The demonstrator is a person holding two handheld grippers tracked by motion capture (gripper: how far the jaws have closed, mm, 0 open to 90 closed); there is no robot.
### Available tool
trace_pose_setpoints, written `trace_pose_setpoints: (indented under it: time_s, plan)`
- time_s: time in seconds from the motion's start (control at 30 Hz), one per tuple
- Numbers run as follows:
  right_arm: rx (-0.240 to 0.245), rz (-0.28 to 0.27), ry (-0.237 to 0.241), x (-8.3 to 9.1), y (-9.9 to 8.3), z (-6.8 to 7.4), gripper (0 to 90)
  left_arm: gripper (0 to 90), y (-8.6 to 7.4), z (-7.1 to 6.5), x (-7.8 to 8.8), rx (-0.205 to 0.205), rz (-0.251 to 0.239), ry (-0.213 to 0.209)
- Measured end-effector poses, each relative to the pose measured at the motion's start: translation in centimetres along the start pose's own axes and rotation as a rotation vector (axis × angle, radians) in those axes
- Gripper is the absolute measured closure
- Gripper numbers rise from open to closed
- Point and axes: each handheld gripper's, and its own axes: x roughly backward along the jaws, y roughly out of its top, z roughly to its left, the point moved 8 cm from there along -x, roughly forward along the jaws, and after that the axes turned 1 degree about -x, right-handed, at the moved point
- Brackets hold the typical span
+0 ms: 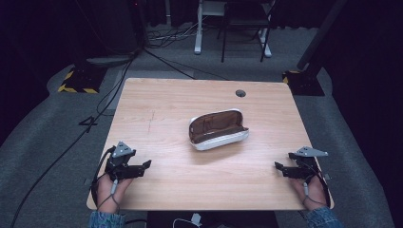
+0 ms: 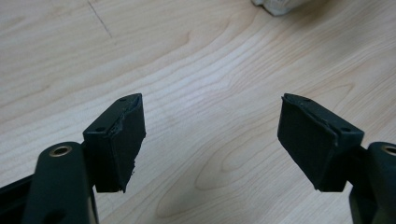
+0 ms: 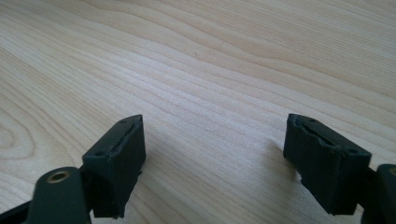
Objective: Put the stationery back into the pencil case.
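An open glasses case — white shell, brown lining — lies near the middle of the tabletop, its lid tipped back so the hollow faces up, seemingly empty. The left tongs and right tongs rest at the near corners, well apart from the case, each pointing inward. Both sets of jaws stand apart with nothing between them — a resting pose, likely, that leaves either hand free to reach the case.

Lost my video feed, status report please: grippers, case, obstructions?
Left gripper open, right gripper open, both empty at near edge. White hard-shell case with brown lining open, mid-table. Nothing between.
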Motion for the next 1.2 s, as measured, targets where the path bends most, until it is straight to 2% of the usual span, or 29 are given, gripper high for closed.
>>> trace_pose_setpoints:
  time_s: [0.23,0.43,0.6,0.73,0.77,0.8,0.83,0.9,0.97,1.2]
  plan:
    - [0.0,0.0,0.0,0.0,0.0,0.0,21.5,23.9,-0.9,0.5,-0.7,-0.011,0.036,0.021]
    - [0.0,0.0,0.0,0.0,0.0,0.0,21.4,23.6,-1.8,0.5,-1.6,-0.03,0.09,0.034]
    - [0.0,0.0,0.0,0.0,0.0,0.0,21.4,23.5,-2.2,0.5,-2.0,-0.031,0.106,0.048]
    - [0.001,0.0,0.0,0.0,0.0,0.0,21.5,21.0,-2.6,0.4,-2.6,-0.059,0.133,0.065]
    - [0.001,0.0,0.0,0.0,0.0,0.0,21.5,21.0,-2.6,0.4,-2.9,-0.054,0.131,0.066]
    - [0.001,0.001,0.0,0.0,0.0,0.0,21.5,17.1,-2.6,0.4,-3.1,-0.046,0.117,0.069]
    - [0.003,-0.001,0.002,0.0,0.0,0.0,21.4,14.7,-2.6,0.3,-3.4,-0.038,0.081,0.071]
    - [0.002,0.0,0.003,0.0,0.0,0.1,21.5,12.4,-2.6,0.3,-3.5,-0.05,0.074,0.057]
    - [0.002,0.0,0.003,0.0,0.0,0.1,21.4,11.3,-2.6,0.3,-3.5,-0.055,0.078,0.06]
    - [0.002,-0.001,0.003,0.0,0.0,0.1,21.4,9.5,-2.6,0.3,-3.6,-0.046,0.076,0.058]
